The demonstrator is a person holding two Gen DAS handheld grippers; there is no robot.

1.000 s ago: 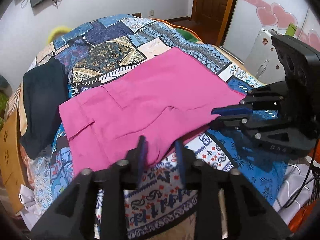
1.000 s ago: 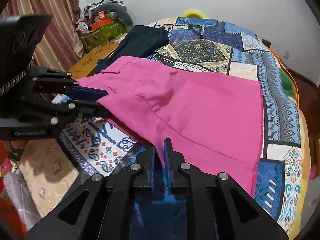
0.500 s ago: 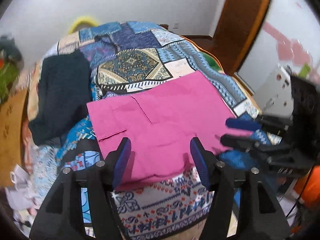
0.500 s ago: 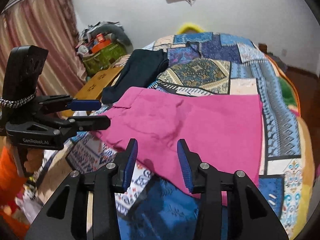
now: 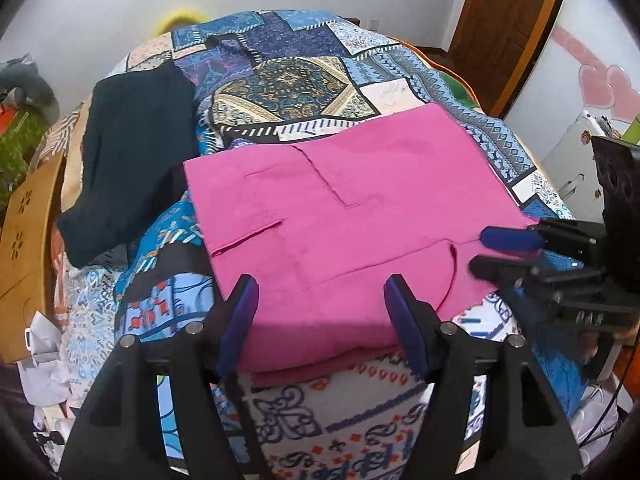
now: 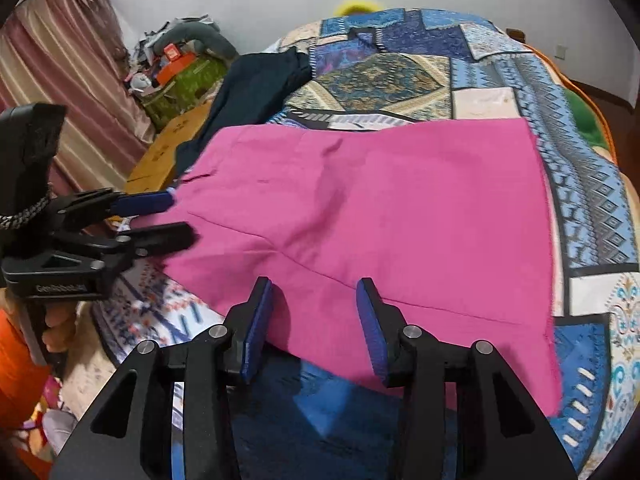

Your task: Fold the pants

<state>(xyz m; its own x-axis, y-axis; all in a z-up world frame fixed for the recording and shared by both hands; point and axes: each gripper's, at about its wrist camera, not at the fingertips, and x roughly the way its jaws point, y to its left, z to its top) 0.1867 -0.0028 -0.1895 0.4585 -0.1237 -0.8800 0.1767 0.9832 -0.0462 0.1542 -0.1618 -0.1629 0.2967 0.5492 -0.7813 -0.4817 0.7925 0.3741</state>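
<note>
Pink pants [image 5: 340, 216] lie folded flat on the patchwork bedspread [image 5: 288, 80]; they also show in the right wrist view [image 6: 392, 208]. My left gripper [image 5: 322, 316] is open and empty, just above the near folded edge. My right gripper [image 6: 314, 320] is open and empty over the near hem. In the left wrist view the right gripper [image 5: 504, 252] sits at the pants' right edge. In the right wrist view the left gripper [image 6: 160, 220] sits at their left edge.
A dark garment [image 5: 128, 160] lies on the bed left of the pants. A wooden bedside board [image 5: 24, 232] stands at the left. A cluttered pile [image 6: 176, 64] and curtains [image 6: 60, 72] are beyond the bed. A wooden door [image 5: 508, 20] is at the far right.
Both grippers have opened wide, let go of the pink pants' near edge and lifted back. The pants now lie flat and folded on the bedspread.
</note>
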